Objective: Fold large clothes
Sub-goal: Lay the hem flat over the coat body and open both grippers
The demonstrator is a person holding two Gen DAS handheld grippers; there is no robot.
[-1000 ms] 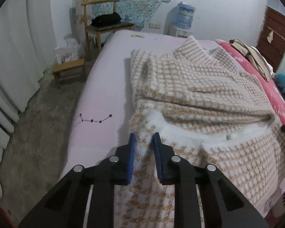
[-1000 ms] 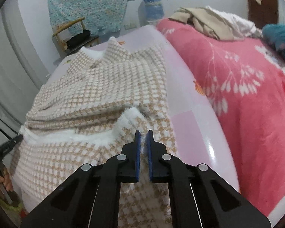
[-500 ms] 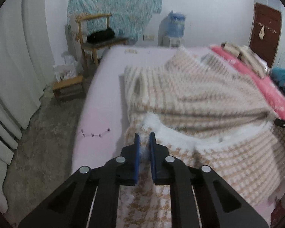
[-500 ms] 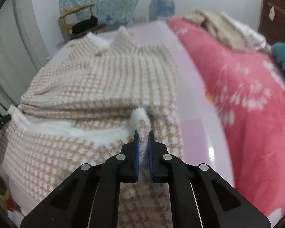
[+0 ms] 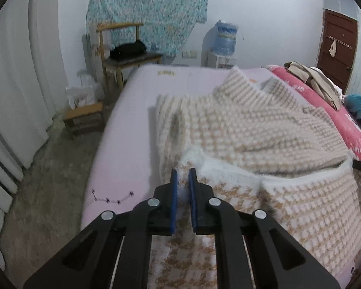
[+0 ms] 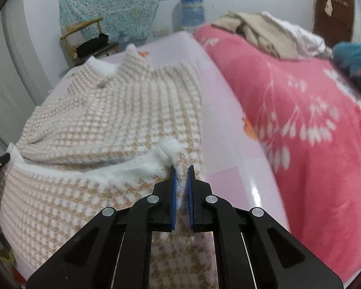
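Left gripper (image 5: 183, 187): nearest item in the left wrist view; blue pads clamped on the fluffy white edge of the houndstooth coat (image 5: 264, 130), near-left corner of the lifted hem.

Right gripper (image 6: 181, 183): nearest item in the right wrist view; pads clamped on the matching white-trimmed corner at the near right.

Houndstooth coat, beige and white, fleece-lined: lies on the pale pink mattress (image 5: 132, 125), collar at the far end, lower part raised between the two grips so the white lining shows.

Step in hand, as judged: bottom hem gripped at both corners, about to be folded up over the body. Next move calls for carrying both corners forward together, level, toward the collar, then laying them down square before letting go; uneven travel would skew the fold.

Red floral blanket (image 6: 312, 125): beside the coat on the right, apart from it.

Heap of pale clothes (image 6: 264, 31): on the blanket, farther back.

Wooden chair (image 5: 122, 48) and water dispenser (image 5: 225, 38): against the far wall.
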